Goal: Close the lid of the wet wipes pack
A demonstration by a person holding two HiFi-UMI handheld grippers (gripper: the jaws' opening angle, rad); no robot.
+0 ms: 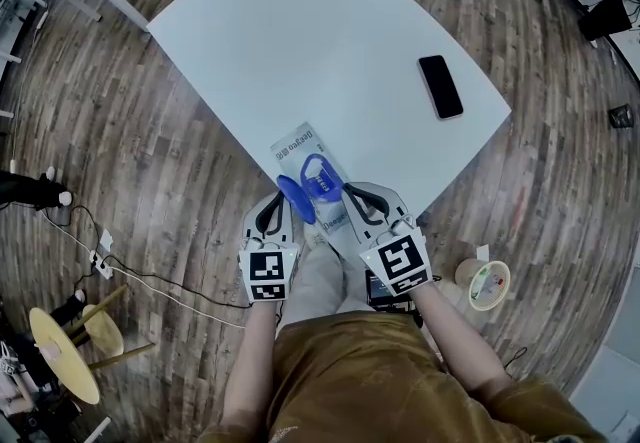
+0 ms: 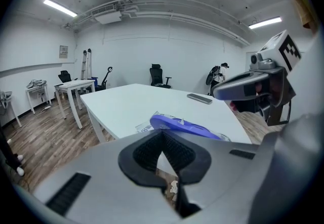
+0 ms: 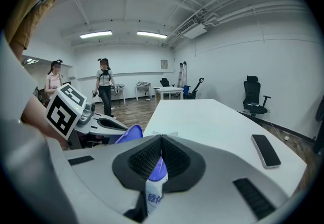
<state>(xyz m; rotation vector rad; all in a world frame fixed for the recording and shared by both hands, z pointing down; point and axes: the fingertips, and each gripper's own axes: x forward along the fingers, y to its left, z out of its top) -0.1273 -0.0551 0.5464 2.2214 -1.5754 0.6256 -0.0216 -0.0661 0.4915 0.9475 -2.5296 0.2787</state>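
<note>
Wet wipes pack (image 1: 300,146) lay at the near edge of the white counter (image 1: 300,41), directly in front of the person. We noted its blue lid (image 1: 294,197) standing open, swung up toward the left side of the pack.

Right tongs (image 1: 362,203): clamped on the near end of the pack. In the right gripper view we saw the printed edge of the pack (image 3: 153,187) pinched between the two pads, with the lid (image 3: 130,133) rising just left of the jaws.

Left tongs (image 1: 272,211): just beside the lid, not touching it as far as we could tell. In the left gripper view the tongs (image 2: 162,139) were together with nothing between them; the lid (image 2: 185,126) showed just beyond.

A dark phone (image 1: 440,86) lay flat, well apart, near the counter's right edge.
</note>
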